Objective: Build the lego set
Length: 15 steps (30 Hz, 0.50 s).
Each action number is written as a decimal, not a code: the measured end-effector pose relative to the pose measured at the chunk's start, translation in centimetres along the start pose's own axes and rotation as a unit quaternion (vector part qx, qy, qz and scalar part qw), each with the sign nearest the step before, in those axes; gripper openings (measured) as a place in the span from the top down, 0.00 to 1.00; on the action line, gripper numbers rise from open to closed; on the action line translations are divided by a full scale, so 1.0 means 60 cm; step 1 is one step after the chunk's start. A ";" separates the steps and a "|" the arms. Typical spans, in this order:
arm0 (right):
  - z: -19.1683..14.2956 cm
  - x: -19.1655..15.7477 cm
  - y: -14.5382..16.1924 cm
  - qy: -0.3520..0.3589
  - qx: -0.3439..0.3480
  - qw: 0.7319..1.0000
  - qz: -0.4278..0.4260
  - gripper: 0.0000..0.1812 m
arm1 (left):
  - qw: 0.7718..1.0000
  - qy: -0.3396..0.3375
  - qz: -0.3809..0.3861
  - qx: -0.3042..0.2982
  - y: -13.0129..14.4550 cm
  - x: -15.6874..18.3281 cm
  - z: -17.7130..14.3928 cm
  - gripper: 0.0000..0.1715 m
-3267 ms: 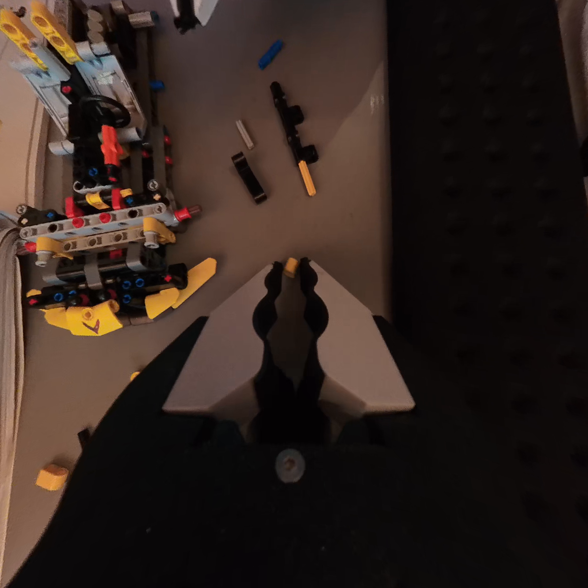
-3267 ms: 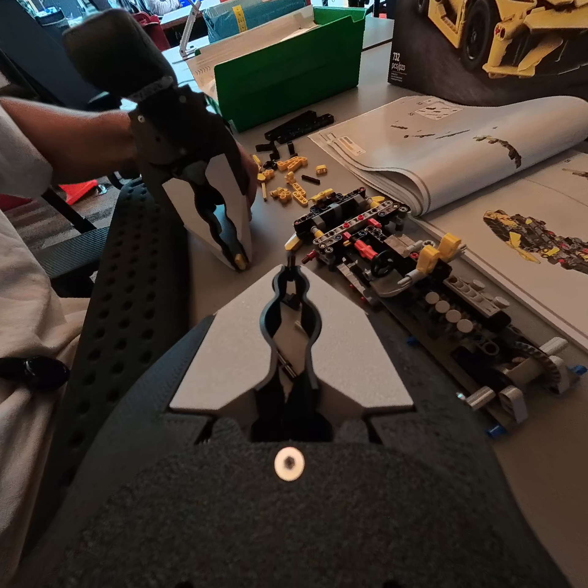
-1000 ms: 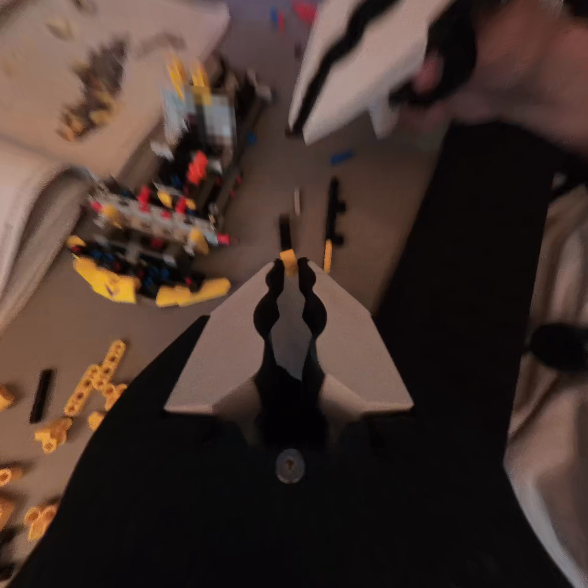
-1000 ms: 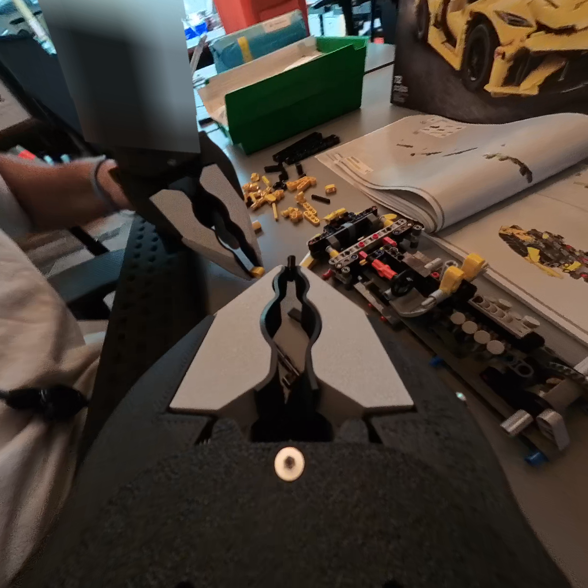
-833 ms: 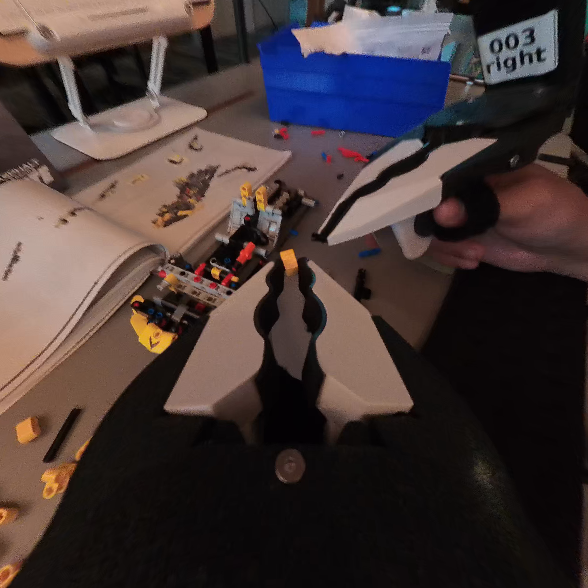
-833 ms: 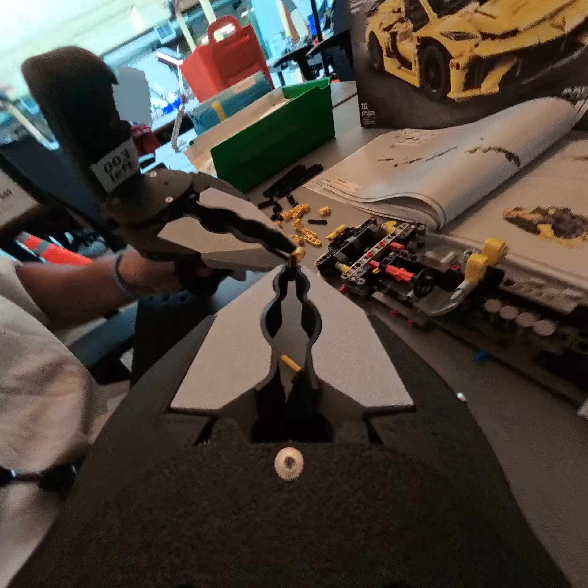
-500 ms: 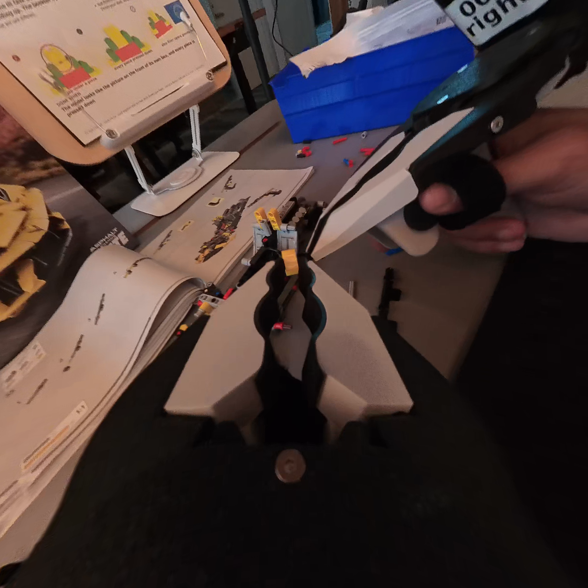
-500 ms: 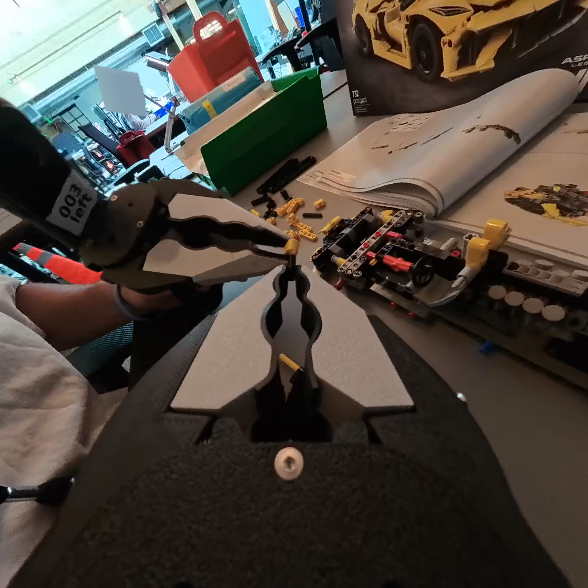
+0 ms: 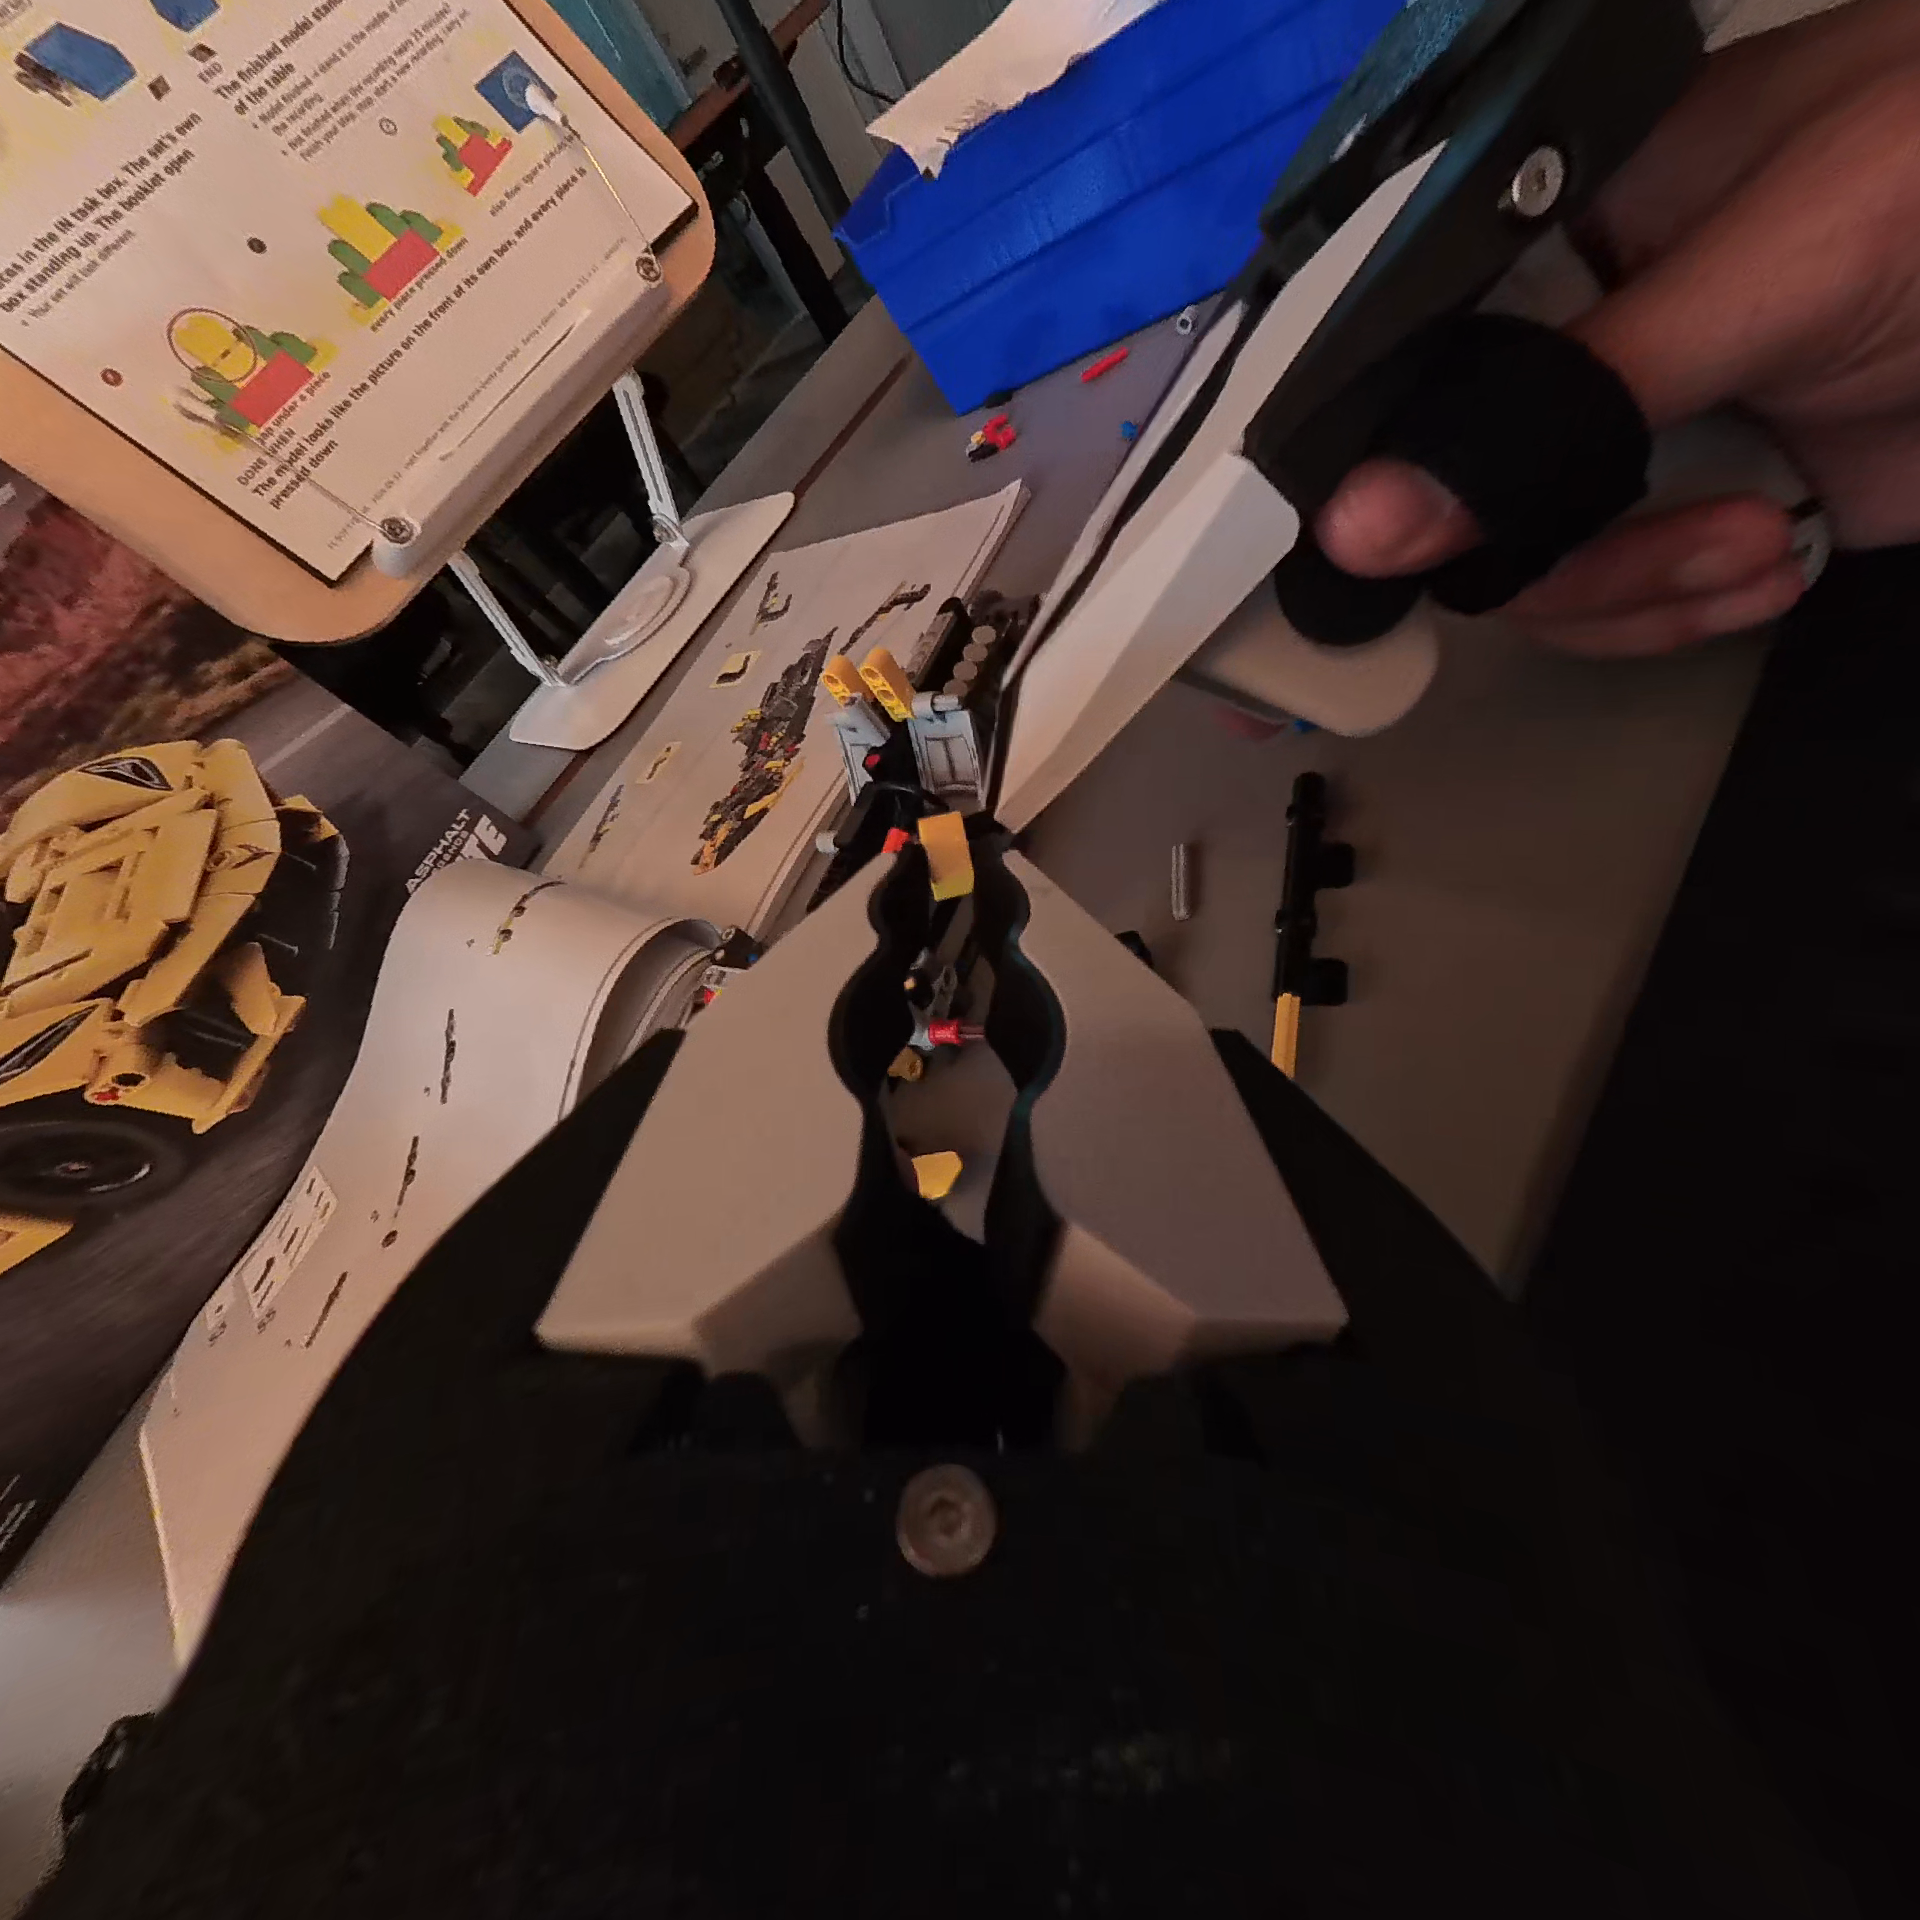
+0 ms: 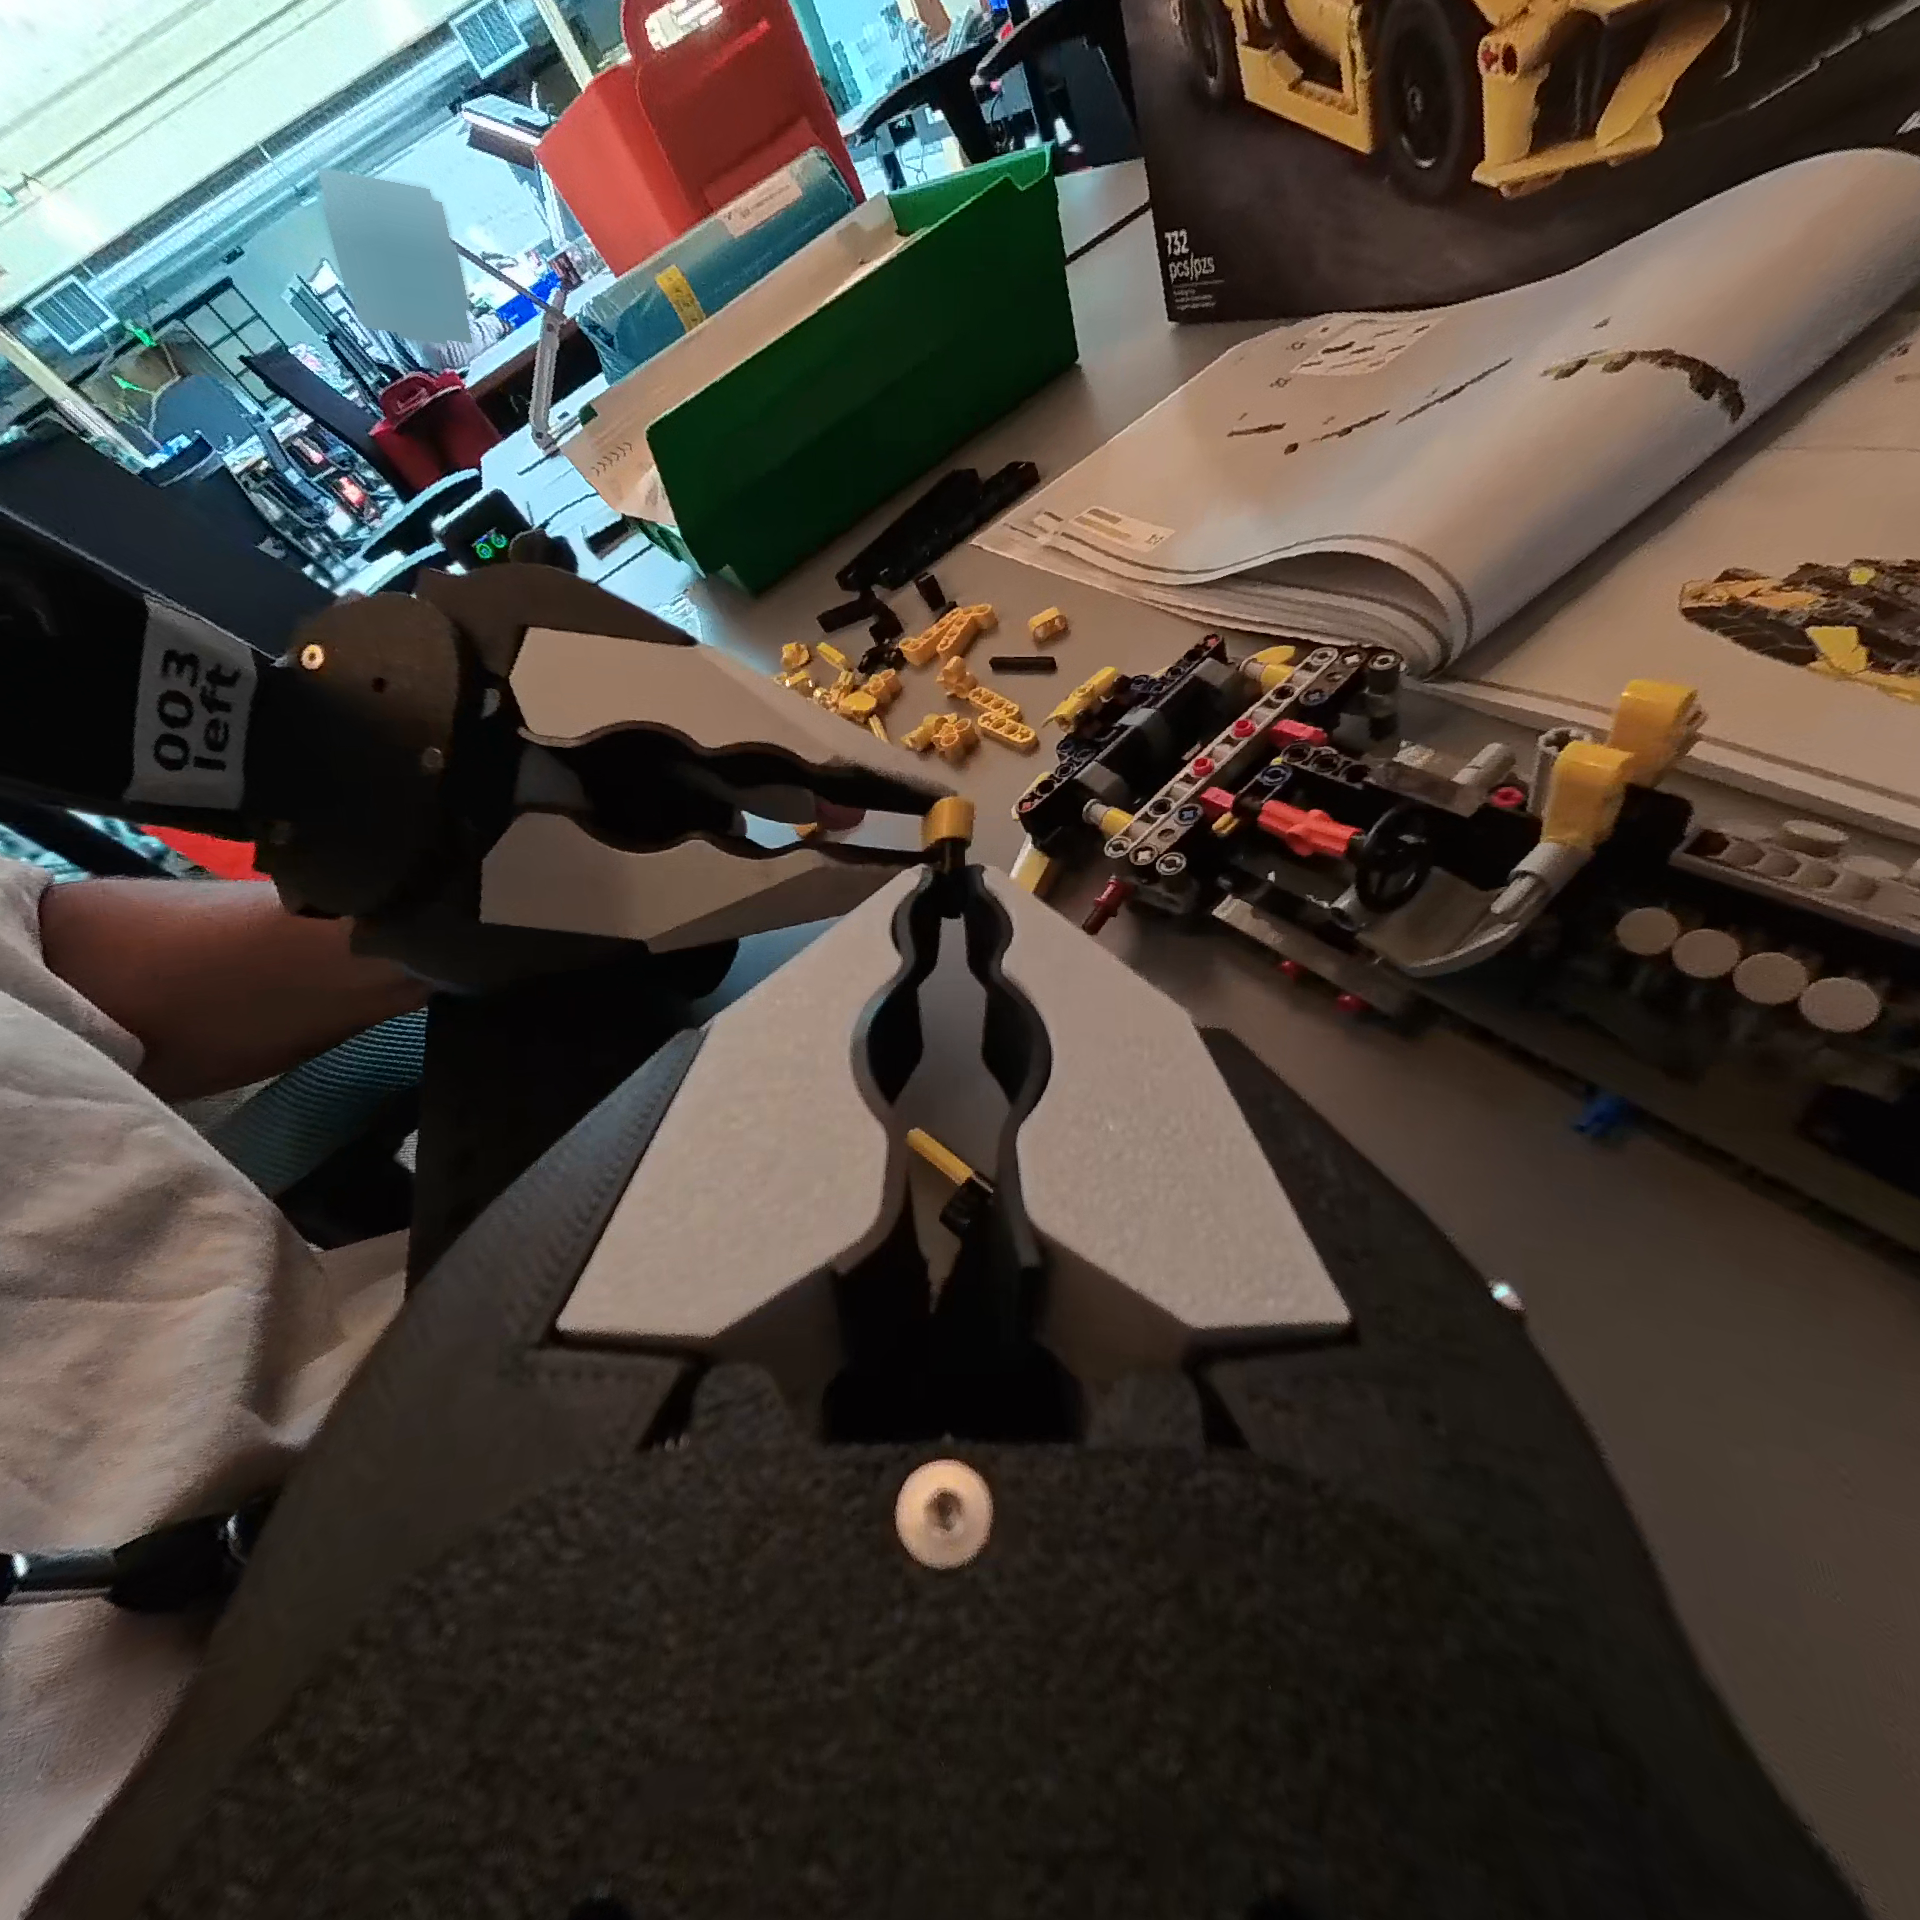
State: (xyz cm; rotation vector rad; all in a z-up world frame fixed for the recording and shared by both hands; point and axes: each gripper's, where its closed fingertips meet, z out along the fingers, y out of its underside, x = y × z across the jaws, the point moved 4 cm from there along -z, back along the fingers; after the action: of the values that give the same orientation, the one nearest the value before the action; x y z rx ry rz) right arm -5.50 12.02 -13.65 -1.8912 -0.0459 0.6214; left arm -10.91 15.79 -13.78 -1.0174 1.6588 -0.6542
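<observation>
My left gripper (image 9: 948,864) is shut on a small yellow connector (image 9: 943,871) and holds it in the air above the table. My right gripper (image 10: 948,885) is shut on a short black pin (image 10: 945,860). The pin's top end touches the underside of the yellow connector (image 10: 951,821). The two grippers meet tip to tip; the left gripper (image 10: 920,826) comes in from the left of the right wrist view, and the right gripper (image 9: 1000,821) from the upper right of the left wrist view. The half-built car chassis (image 10: 1299,821) lies on the table just beyond them.
An open instruction booklet (image 10: 1455,499) and the set's box (image 10: 1507,135) lie behind the chassis. Loose yellow and black pieces (image 10: 935,686) sit by a green bin (image 10: 873,416). A black axle part (image 9: 1304,914) lies on the table, with a blue bin (image 9: 1091,229) farther back. The grippers are tip to tip, or close to it.
Both grippers have lifted off the table and come together. The left gripper swung up from pointing down at the table, and the black pin now touches the yellow connector.
</observation>
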 end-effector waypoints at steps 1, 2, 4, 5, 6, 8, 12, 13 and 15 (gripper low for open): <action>0.000 0.000 0.001 -0.004 0.001 1.000 0.005 0.98 | 1.000 0.002 -0.007 0.002 -0.001 0.000 0.000 0.97; -0.001 0.000 -0.001 -0.007 0.004 1.000 0.008 0.98 | 1.000 0.006 -0.018 0.005 -0.002 0.000 -0.001 0.97; -0.001 0.000 -0.001 0.004 0.003 1.000 -0.005 0.98 | 0.999 0.019 -0.047 0.005 -0.002 -0.001 0.001 0.96; -0.001 -0.001 0.000 0.019 -0.001 0.999 -0.027 0.99 | 0.999 0.021 -0.048 0.006 -0.001 0.000 0.002 0.97; -0.002 -0.003 -0.001 0.032 -0.004 0.998 -0.049 0.98 | 0.999 0.021 -0.042 0.007 -0.001 0.000 0.002 0.97; -0.002 -0.004 0.001 0.057 -0.013 0.995 -0.081 0.98 | 0.999 0.021 -0.033 0.003 0.001 0.002 0.003 0.96; 0.000 -0.007 0.001 0.109 -0.030 0.982 -0.152 0.98 | 0.998 0.034 -0.057 0.000 0.001 0.004 0.005 0.96; 0.001 -0.009 0.001 0.127 -0.036 0.975 -0.178 0.98 | 0.998 0.035 -0.058 -0.001 0.002 0.003 0.005 0.96; 0.003 -0.010 0.004 0.145 -0.046 0.967 -0.205 0.98 | 0.999 0.028 -0.034 -0.005 0.004 0.006 0.005 0.96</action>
State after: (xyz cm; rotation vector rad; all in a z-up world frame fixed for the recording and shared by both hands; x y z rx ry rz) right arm -6.17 11.86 -13.64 -1.9664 -0.2728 0.0601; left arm -10.73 15.64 -14.27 -1.0754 1.6836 -0.7258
